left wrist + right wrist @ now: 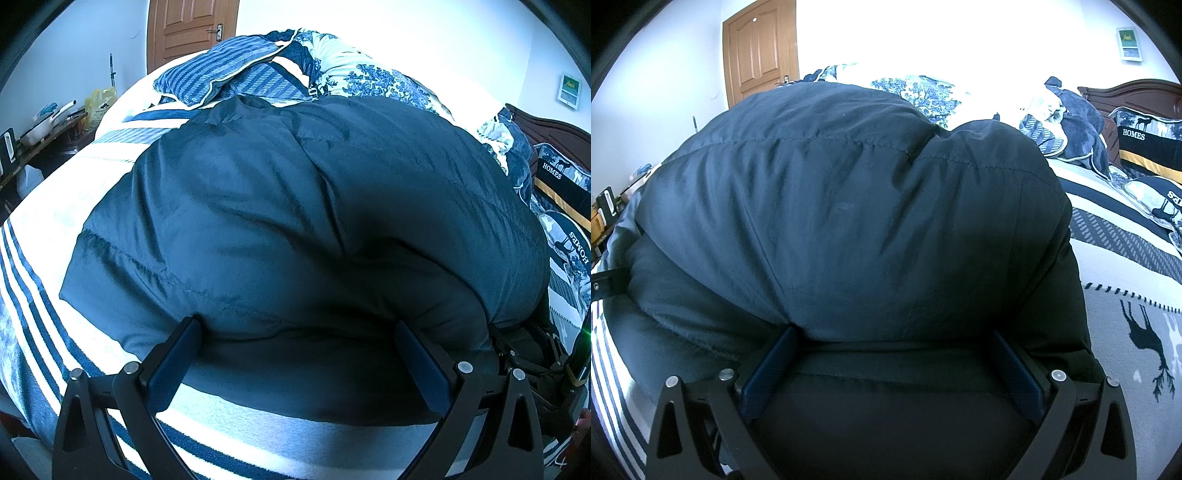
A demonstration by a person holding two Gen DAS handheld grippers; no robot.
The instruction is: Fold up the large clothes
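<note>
Across the frame's middle, your dark padded quilted jacket (314, 221) looks soft, bulky, slippery; both left gripper (297, 363) and right gripper (892, 369) gape wide, holding nothing; pinch its thick stitched hem.

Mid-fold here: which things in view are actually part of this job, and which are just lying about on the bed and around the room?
Part of the job:
dark padded jacket
left gripper, open at its near edge
right gripper, open at its near edge
striped bedspread under it

Lying about:
striped pillow
floral quilt
HOMES cushions
side-table clutter
</note>
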